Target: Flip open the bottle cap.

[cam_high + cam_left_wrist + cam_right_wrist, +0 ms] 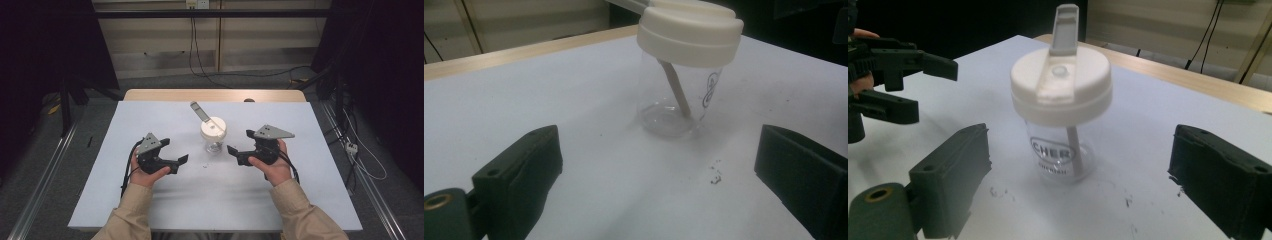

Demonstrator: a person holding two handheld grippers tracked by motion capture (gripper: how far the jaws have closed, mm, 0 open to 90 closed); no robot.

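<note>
Spreading across most of the high view, the white bench [165, 210] carries one clear cup [214, 144] near its middle, standing upright with its long axis vertical. On each side sits a hand-held gripper: the left hand-held gripper [176, 162] at about eight o'clock from the cup, the right hand-held gripper [239, 154] at about four o'clock, both aimed inward. Each has its jaws apart with nothing between them. The right one looks slightly nearer, so I judge it better placed to close around the cup's clear wall. The cream lid [1062, 90] caps the cup, its flip spout [1064, 27] raised. Smallest, a straw [675, 90] leans inside the cup, and dark specks [715, 176] dot the bench.
</note>
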